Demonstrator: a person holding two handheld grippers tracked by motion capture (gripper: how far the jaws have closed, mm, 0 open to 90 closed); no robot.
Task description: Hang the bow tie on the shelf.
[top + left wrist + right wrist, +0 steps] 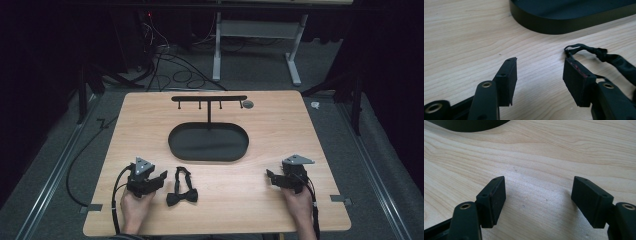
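Observation:
A black bow tie (182, 192) with its strap lies on the wooden table (280, 120) near the front, just right of my left gripper (161, 178). That gripper is open, nothing between its jaws; in the left gripper view the strap (604, 55) curls past the right jaw of the left gripper (539, 80). My right gripper (270, 177) rests at the front right, open over bare wood, as does the right gripper (537, 200) in its own view. A black stand with an oval tray base (208, 142) and a hook bar (209, 98) stands mid-table.
A small grey disc (248, 104) lies by the bar's right end. Cables trail on the floor beyond the table's far edge, near a white desk frame (257, 45). The tray's dark rim (564, 23) is close ahead of the left gripper.

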